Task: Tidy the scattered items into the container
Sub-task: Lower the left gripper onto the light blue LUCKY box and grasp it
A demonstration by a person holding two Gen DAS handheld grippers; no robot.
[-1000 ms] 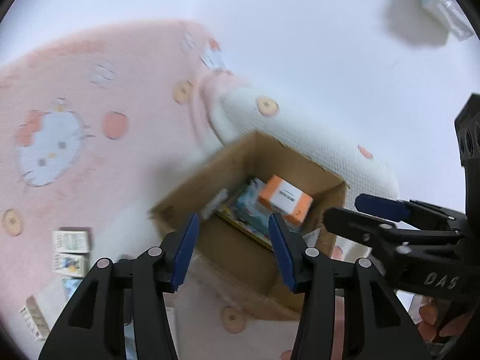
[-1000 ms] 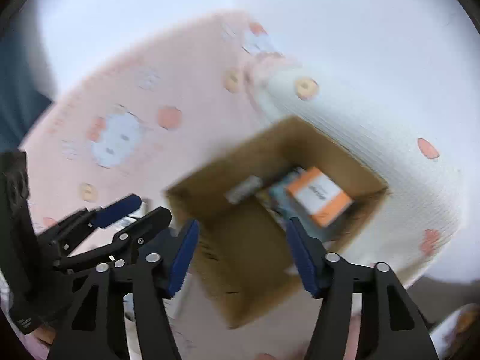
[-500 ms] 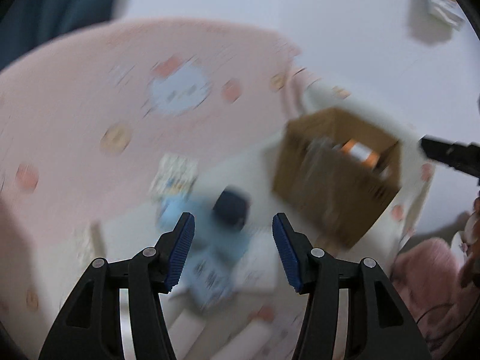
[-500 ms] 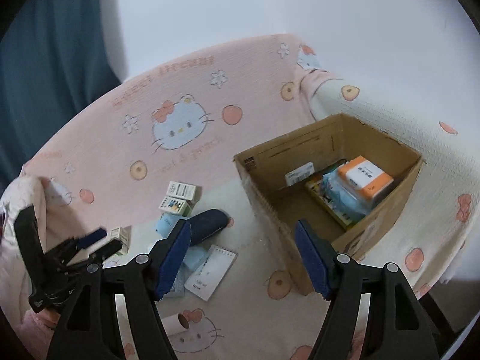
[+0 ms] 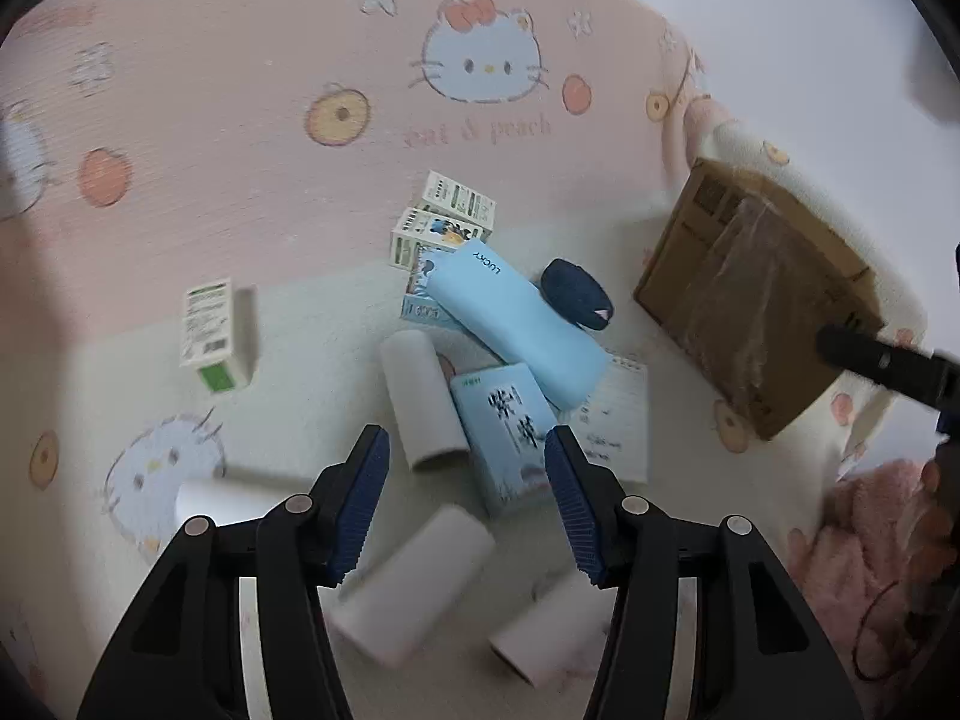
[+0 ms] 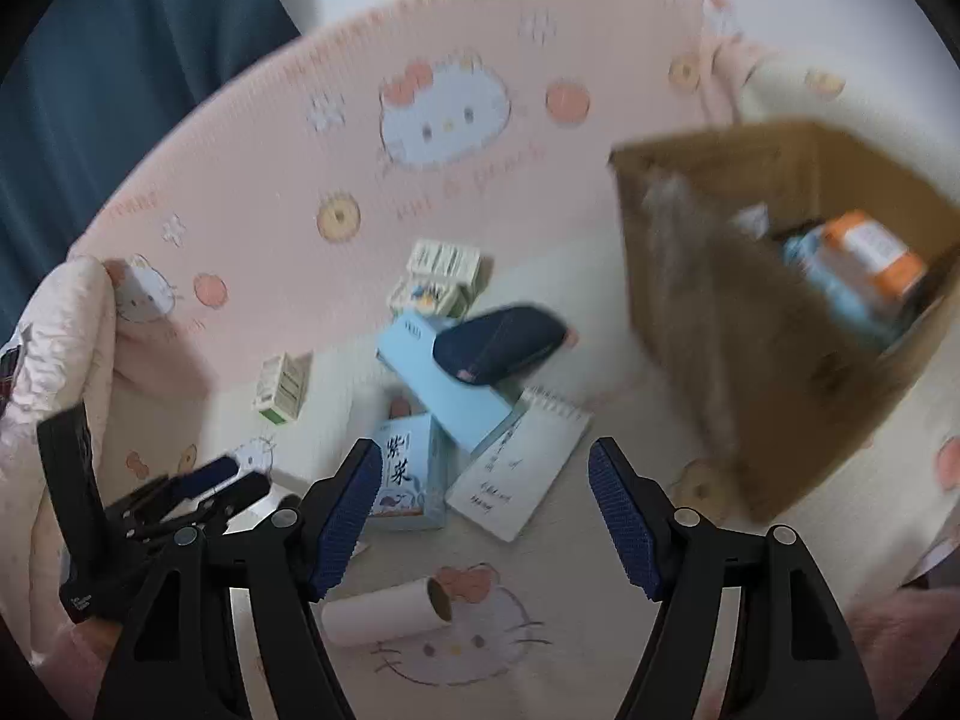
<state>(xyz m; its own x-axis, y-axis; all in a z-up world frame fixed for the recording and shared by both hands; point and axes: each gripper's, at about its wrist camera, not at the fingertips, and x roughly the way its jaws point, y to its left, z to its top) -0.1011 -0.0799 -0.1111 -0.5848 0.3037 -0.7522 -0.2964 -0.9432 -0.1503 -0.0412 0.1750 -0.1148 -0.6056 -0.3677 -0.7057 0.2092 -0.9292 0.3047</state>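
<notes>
A brown cardboard box (image 5: 762, 294) (image 6: 756, 324) stands at the right and holds an orange-and-white packet (image 6: 870, 252). A pile lies left of it: a light blue case (image 5: 516, 324) (image 6: 444, 390), a dark navy pouch (image 5: 576, 294) (image 6: 504, 342), a blue printed box (image 5: 510, 432) (image 6: 402, 474), a spiral notepad (image 5: 612, 426) (image 6: 522, 468), white rolls (image 5: 423, 399) (image 6: 384, 612) and small cartons (image 5: 447, 222) (image 6: 438, 276). My left gripper (image 5: 465, 504) is open above the rolls and blue box. My right gripper (image 6: 486, 516) is open above the notepad.
A green-and-white carton (image 5: 210, 330) (image 6: 282, 387) lies apart at the left. The bedding is a pink and cream cat-print blanket (image 5: 240, 120). A pink fluffy item (image 5: 870, 540) lies at the lower right. A blue curtain (image 6: 120, 60) hangs behind.
Both grippers have swung from above the cardboard box leftward and down over the pile of scattered items. Both stay open and empty.
</notes>
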